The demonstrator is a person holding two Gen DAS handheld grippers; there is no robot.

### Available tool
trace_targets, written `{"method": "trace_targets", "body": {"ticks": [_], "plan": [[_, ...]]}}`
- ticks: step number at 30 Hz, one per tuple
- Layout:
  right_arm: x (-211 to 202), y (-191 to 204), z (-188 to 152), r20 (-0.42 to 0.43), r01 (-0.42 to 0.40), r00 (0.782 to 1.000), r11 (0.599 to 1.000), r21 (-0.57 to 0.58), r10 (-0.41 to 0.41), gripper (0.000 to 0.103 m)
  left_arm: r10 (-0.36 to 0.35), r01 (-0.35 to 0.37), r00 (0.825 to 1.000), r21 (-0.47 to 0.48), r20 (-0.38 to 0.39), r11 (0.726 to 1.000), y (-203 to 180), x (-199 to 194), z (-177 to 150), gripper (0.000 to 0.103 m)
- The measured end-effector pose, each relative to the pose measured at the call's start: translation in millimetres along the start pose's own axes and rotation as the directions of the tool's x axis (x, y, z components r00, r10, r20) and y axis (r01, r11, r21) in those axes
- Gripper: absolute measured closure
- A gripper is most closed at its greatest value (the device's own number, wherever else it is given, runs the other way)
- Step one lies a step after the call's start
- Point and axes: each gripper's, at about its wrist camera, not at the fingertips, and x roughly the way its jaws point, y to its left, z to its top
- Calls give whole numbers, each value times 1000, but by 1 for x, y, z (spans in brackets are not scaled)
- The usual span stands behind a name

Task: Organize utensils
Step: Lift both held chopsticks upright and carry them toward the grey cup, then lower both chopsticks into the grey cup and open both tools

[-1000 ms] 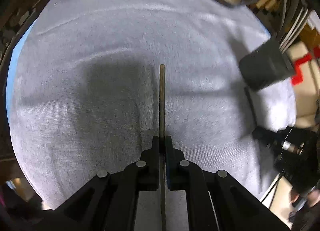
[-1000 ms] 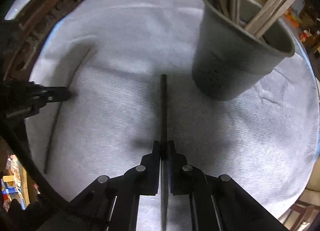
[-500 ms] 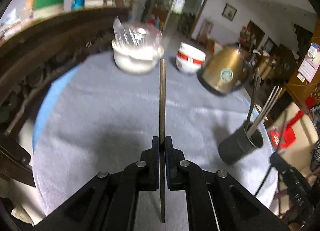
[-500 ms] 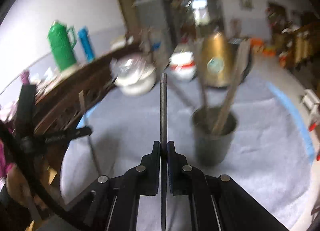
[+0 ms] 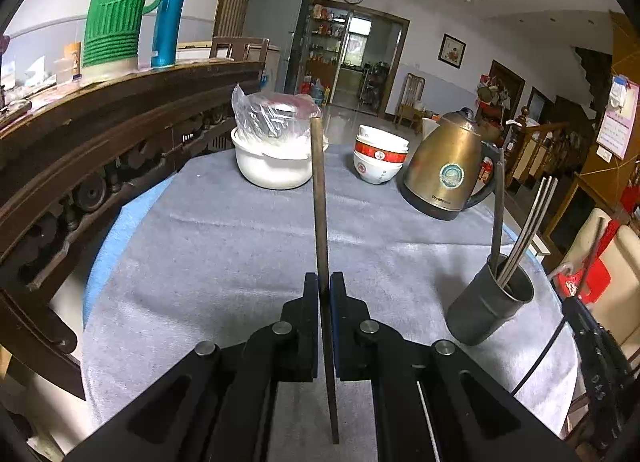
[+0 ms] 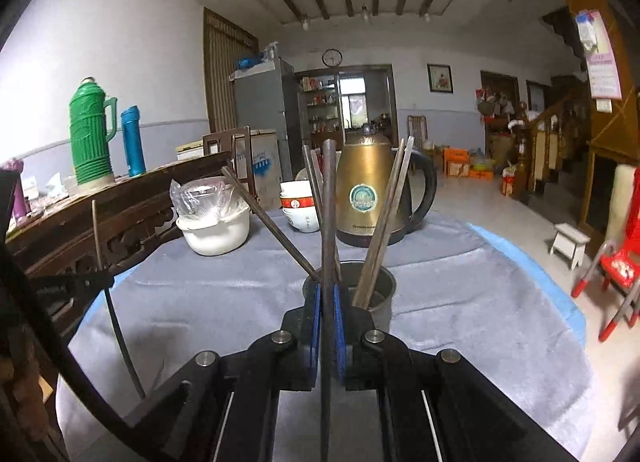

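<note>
My left gripper [image 5: 324, 282] is shut on a dark chopstick [image 5: 319, 189] that stands upright above the grey tablecloth. My right gripper [image 6: 328, 294] is shut on a second dark chopstick [image 6: 329, 201], also upright, just in front of the dark utensil cup [image 6: 374, 288]. The cup holds several chopsticks [image 6: 386, 221] leaning outward. In the left wrist view the cup [image 5: 486, 312] stands at the right. In the right wrist view the left gripper [image 6: 105, 282] and its chopstick [image 6: 96, 229] show at the left.
On the round table [image 5: 240, 238], at the back, stand a white pot with a plastic bag [image 5: 274, 163], stacked red-and-white bowls [image 5: 378, 159] and a brass kettle [image 5: 448, 169]. A carved wooden sideboard [image 5: 100, 129] with a green thermos [image 5: 116, 9] lines the left.
Both grippers have tilted up from facing down at the table to facing level, raising their chopsticks upright. The right gripper has come close behind the cup.
</note>
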Motion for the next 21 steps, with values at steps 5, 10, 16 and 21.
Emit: {"method": "trace_targets", "body": {"ticks": [5, 10, 16, 21], "plan": [[-32, -4, -3, 7, -13, 1000, 1000, -10, 13, 95, -3, 3, 1000, -19, 6, 1000, 9, -19, -6, 97], [-52, -11, -6, -10, -23, 1000, 1000, 15, 23, 95, -22, 21, 1000, -50, -13, 999, 15, -32, -8, 97], [-61, -19, -8, -24, -27, 999, 997, 75, 29, 95, -29, 27, 999, -90, -22, 996, 22, -43, -13, 97], [-65, -25, -4, -11, -33, 999, 993, 109, 35, 95, -3, -1, 999, -88, -41, 996, 19, -44, -11, 97]]}}
